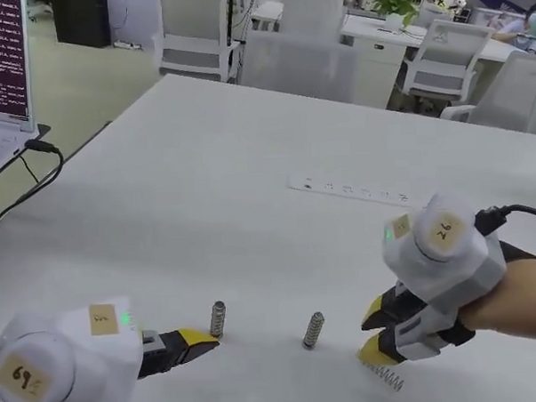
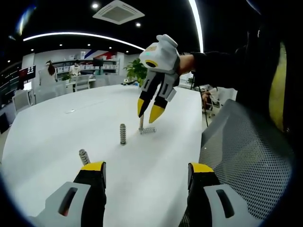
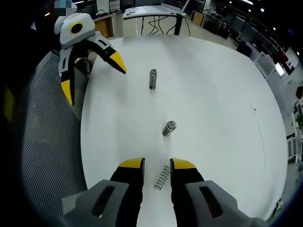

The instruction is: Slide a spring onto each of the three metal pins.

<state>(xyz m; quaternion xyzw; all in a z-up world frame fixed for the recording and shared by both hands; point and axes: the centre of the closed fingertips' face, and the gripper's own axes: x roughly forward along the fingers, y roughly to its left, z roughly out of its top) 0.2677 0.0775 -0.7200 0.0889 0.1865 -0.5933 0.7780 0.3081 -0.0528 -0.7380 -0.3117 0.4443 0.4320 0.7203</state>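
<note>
Two upright pins wear springs: one point(image 1: 218, 319) just off my left gripper's point(image 1: 181, 347) yellow tip, the other point(image 1: 314, 330) mid-table. In the left gripper view they are the near sprung pin point(image 2: 84, 156) and the farther sprung pin point(image 2: 122, 134); behind them a bare pin point(image 2: 141, 123) stands with a loose spring point(image 2: 148, 130) lying at its foot. My right gripper point(image 2: 147, 115) hovers open over that bare pin. In the right gripper view the loose spring point(image 3: 162, 177) lies flat between my right gripper's point(image 3: 156, 164) parted jaws, ungripped. My left gripper point(image 2: 147, 169) is wide open, holding nothing.
A white power strip point(image 1: 352, 190) lies farther back on the white table point(image 1: 249, 184). A laptop point(image 1: 0, 70) and its black cable point(image 1: 36, 175) are at the left edge. Office chairs point(image 1: 440, 60) stand beyond the table; a mesh chair point(image 2: 246, 156) is beside me.
</note>
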